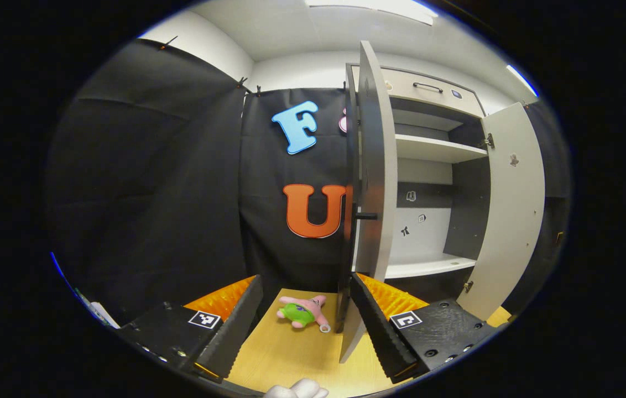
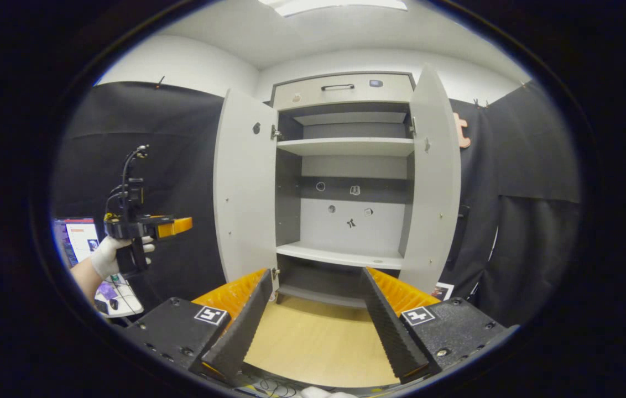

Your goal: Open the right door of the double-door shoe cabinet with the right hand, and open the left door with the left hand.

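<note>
The shoe cabinet (image 2: pixel 346 166) stands with both doors swung wide, its shelves bare. In the right gripper view its left door (image 2: pixel 244 188) and right door (image 2: pixel 434 182) flank the inside, and my right gripper (image 2: pixel 313 326) is open, low in front of it, holding nothing. Off to the left, a gloved hand holds my left gripper (image 2: pixel 179 225) short of the left door. In the left gripper view that left door (image 1: pixel 371 182) is seen edge-on with its black handle (image 1: pixel 365 216). My left gripper (image 1: pixel 306 326) is open, its right finger beside the door's lower edge. The right door (image 1: pixel 515 204) stands open beyond.
A pink and green plush toy (image 1: pixel 303 312) lies on the wooden floor (image 1: pixel 285 354) left of the cabinet. A drawer with a dark handle (image 2: pixel 343 88) tops the cabinet. A lit monitor (image 2: pixel 81 235) sits at the far left. Black cloth walls close in both sides.
</note>
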Tool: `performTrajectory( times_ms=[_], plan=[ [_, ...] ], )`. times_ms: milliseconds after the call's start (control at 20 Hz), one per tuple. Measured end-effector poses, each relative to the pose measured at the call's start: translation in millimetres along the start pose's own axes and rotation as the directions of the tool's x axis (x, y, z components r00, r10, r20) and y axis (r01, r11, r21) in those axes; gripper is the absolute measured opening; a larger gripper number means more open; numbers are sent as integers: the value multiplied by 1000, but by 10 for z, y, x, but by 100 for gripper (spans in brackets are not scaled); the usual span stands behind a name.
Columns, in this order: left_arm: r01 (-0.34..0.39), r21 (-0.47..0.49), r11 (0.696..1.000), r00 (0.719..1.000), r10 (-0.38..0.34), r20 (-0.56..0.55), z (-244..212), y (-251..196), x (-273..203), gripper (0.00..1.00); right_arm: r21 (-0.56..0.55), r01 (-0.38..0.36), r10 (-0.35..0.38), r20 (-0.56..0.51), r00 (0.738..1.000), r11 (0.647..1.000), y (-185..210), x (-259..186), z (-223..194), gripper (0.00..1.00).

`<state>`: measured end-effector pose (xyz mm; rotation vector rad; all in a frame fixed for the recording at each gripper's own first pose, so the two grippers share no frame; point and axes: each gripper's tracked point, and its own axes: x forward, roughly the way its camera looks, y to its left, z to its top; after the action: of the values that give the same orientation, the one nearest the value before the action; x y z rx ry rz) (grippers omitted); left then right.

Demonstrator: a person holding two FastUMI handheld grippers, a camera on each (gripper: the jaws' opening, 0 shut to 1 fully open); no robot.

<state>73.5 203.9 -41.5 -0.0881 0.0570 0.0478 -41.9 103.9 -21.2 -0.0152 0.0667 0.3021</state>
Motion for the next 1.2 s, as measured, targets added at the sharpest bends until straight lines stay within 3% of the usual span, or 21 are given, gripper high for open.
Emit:
performTrajectory(
  times_ms=[600, 900, 1200],
  plan=[
    [85, -13, 996, 995, -85, 43, 397, -1230, -563, 95, 8, 90, -90, 23, 996, 996, -310, -23, 104, 98],
    [135, 40, 990, 991, -135, 8, 152, -1838, -692, 95, 44, 179, -180, 15, 984, 983, -549, -8, 40, 98],
    [139, 45, 989, 990, -139, 12, 63, -1991, -847, 96, 58, 252, -253, 22, 967, 966, -751, -20, 2, 99]
  ],
)
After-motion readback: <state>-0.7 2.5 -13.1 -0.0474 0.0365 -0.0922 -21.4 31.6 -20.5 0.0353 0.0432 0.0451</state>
